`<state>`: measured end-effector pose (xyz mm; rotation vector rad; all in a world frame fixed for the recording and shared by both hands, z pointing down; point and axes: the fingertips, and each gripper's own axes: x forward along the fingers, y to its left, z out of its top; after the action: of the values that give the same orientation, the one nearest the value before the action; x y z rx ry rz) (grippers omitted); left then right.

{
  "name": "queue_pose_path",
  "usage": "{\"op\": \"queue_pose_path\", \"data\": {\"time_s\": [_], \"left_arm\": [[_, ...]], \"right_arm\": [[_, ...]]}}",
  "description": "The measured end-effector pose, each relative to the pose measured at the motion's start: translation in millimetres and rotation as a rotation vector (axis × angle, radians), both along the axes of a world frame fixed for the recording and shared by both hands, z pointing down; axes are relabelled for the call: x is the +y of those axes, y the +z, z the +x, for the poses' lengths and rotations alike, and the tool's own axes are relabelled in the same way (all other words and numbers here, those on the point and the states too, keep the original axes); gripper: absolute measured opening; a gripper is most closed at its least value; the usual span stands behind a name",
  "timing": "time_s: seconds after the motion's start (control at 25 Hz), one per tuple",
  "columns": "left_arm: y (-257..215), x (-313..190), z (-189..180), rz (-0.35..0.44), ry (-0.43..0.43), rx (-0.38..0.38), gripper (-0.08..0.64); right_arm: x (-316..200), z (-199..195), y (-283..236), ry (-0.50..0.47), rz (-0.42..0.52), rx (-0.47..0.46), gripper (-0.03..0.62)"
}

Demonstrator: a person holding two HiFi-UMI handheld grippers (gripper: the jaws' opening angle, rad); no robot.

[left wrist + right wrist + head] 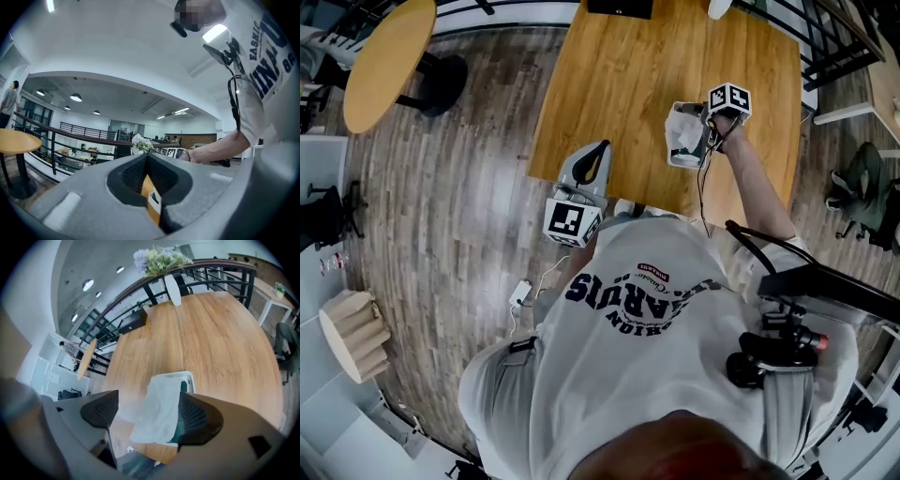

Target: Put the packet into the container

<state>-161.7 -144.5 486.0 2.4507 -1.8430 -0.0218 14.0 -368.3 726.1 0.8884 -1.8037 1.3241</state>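
Observation:
A white packet point(682, 127) point(159, 404) lies crumpled over a white-rimmed container point(677, 161) point(190, 376) with a green inside, near the front right of the wooden table point(619, 84). My right gripper point(708, 136) point(149, 405) hangs above them, tilted steeply down. Its jaws stand wide apart, either side of the packet as seen from above, and neither pad presses on it. My left gripper point(602, 148) point(149, 161) points level at the table's front edge, jaws together with nothing held.
A white vase of flowers point(161, 261) stands at the table's far edge by a dark railing point(220, 266). A black object point(619, 7) sits at the far side. A round table point(384, 56) stands at the left, a chair point(862, 192) at the right.

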Motion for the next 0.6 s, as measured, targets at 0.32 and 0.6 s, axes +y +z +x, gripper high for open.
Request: {"op": "queue_pose_path", "data": {"time_s": [0.32, 0.6], "left_arm": [[-34.7, -31.8, 34.0, 0.064, 0.121, -0.037, -0.003], [-100.3, -90.7, 56.6, 0.155, 0.215, -0.061, -0.003]], "right_arm": [[-14.6, 33.5, -166.6, 0.226, 0.291, -0.460, 0.399], [-21.8, 139.5, -336.7, 0.470, 0.764, -0.873, 0.123]]}}
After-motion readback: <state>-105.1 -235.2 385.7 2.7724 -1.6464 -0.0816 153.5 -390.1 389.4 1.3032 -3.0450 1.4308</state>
